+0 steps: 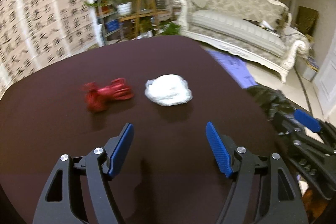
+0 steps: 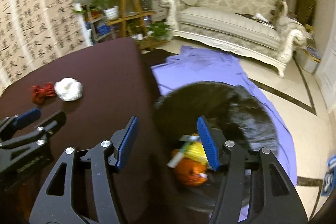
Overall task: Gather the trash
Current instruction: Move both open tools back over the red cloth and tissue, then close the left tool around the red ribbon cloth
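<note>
From my seat I judge the job partly done. Beside the table's right edge sits a black trash bag with its mouth open, and inside it I can see orange and yellow wrappers already dropped in, so some of the rubbish is collected. Two pieces are left on the dark table: a red crumpled scrap and a white crumpled wad, lying just beside each other toward the far side, well ahead of my fingers. My left gripper hovers over bare tabletop with its jaws spread and nothing between them. My right gripper hangs at the table's edge above the bag's mouth, jaws likewise spread and pinching nothing. So what remains, as I read it, is to fetch the red and white pieces and carry them across to the bag.
</note>
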A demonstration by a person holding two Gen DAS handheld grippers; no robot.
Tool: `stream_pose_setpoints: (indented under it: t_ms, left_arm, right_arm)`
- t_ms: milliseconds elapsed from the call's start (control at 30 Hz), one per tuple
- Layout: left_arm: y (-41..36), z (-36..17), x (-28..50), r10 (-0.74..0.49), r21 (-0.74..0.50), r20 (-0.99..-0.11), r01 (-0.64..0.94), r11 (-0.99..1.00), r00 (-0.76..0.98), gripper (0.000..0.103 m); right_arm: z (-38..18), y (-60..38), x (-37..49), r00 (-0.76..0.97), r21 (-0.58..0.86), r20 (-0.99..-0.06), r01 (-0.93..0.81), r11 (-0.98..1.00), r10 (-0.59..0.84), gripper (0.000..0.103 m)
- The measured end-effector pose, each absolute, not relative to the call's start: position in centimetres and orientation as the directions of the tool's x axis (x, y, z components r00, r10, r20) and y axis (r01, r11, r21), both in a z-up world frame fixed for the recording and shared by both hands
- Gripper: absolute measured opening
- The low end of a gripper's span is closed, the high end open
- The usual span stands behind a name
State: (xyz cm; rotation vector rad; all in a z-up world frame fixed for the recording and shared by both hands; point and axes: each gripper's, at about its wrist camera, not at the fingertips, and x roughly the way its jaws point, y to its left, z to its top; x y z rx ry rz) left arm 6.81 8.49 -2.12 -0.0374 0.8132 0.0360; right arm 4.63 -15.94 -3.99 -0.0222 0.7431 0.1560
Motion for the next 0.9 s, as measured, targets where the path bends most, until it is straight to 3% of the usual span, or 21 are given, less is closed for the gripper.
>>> stream_pose_setpoints:
  t_ms: [300, 800, 867, 900]
  left_arm:
    - [14.1, -2.7, 8.0, 0.081, -0.044, -0.747, -0.171, 0.984, 0.659, 0.071]
    - [16.3, -3.3, 11.2, 0.042, -0.08, -0.775, -0.163, 0.983, 0.631, 0.072]
    - [16.3, -3.3, 11.3, 0.016, -0.095, -0.775, -0.142, 0.985, 0.632, 0.068]
    - [16.3, -3.4, 11.3, 0.007, -0.099, -0.776, -0.132, 0.986, 0.63, 0.056]
  right_arm:
    - [-4.5, -9.1, 5.9, 0.675, -0.003, -0.708, -0.301, 0.954, 0.21, 0.063]
    - [-5.3, -4.6, 8.5, 0.612, -0.022, -0.76, -0.361, 0.932, 0.219, 0.065]
    - [-5.3, -4.7, 8.5, 0.609, -0.021, -0.763, -0.361, 0.933, 0.218, 0.065]
    - [-5.3, -4.6, 8.6, 0.607, -0.019, -0.764, -0.359, 0.933, 0.219, 0.065]
